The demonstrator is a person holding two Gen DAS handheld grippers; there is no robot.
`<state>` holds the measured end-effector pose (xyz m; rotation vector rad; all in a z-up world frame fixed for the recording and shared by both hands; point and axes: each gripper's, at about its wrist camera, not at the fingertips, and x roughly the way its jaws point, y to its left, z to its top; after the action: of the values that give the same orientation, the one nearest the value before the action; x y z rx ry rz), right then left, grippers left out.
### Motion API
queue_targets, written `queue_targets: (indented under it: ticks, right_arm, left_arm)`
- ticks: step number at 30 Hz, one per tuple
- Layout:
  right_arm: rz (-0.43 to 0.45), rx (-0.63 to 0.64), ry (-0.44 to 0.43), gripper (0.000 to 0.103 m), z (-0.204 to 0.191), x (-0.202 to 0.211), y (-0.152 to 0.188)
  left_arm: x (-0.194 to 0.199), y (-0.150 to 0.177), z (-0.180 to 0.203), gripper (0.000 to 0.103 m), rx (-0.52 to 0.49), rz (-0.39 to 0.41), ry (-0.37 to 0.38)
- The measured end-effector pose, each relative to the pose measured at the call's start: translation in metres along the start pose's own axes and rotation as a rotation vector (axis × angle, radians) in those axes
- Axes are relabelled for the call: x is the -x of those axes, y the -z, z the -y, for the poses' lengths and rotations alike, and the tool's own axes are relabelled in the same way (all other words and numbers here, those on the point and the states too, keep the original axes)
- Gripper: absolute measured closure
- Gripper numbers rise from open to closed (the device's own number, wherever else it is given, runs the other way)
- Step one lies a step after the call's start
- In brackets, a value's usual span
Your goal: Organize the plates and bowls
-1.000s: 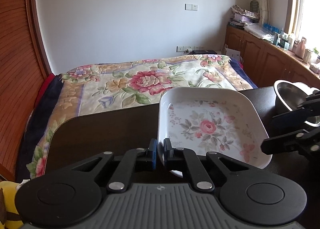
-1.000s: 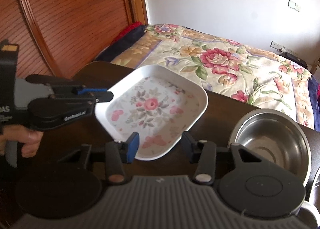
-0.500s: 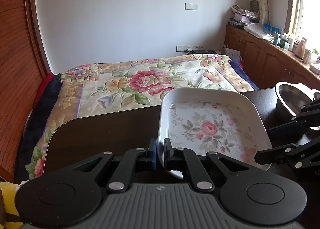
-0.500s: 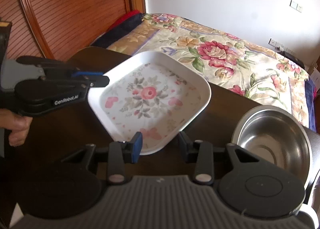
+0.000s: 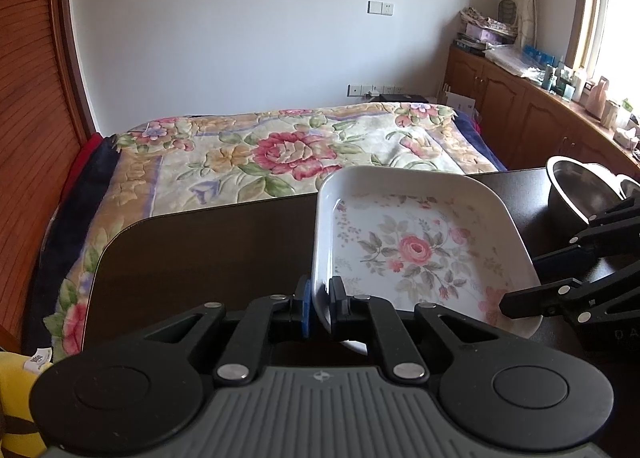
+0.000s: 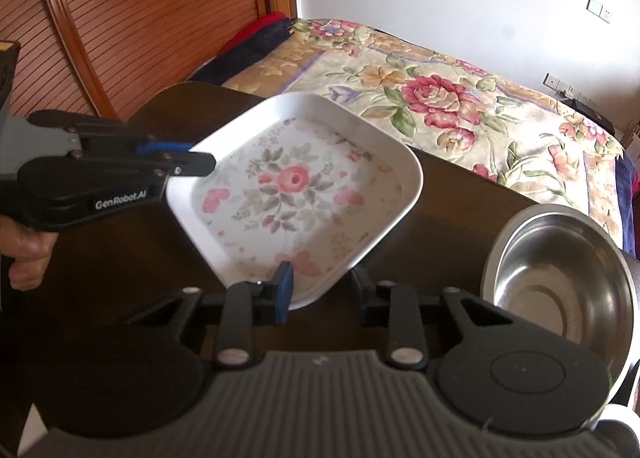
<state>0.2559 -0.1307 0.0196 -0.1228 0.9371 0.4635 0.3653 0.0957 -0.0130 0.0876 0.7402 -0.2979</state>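
Plainly empty floral plate (image 5: pixel 416 254) clamped in left tongs (image 5: pixel 320 300), right tongs (image 6: pixel 322 284) apart, steel bowl (image 6: pixel 560 282) empty

Sunlit bedroom (image 5: pixel 224 30), floral-quilted bed (image 5: pixel 288 150)

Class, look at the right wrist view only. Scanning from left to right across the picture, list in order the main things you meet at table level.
person's hand → left gripper, its jaws shut on the plate's rim → floral plate → steel bowl.

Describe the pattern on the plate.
White plate with pink roses and grey-green leaves; clearest in the left wrist view.
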Motion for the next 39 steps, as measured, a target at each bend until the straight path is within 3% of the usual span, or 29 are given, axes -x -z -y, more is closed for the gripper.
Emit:
queue_targets:
  ticks: [10, 23, 39]
  right_arm:
    - [0.076, -0.026, -0.051, 0.082, 0.018, 0.01, 0.012]
    - [0.166, -0.044, -0.075, 0.085, 0.022, 0.039, 0.025]
    - [0.234, -0.04, -0.102, 0.086, 0.001, 0.088, 0.075]
  left_arm:
    - [0.023, 0.013, -0.003, 0.065, 0.025, 0.02, 0.027]
    - [0.074, 0.022, 0.016, 0.064, 0.033, 0.094, 0.024]
    - [0.142, 0.064, 0.051, 0.063, 0.022, 0.148, 0.016]
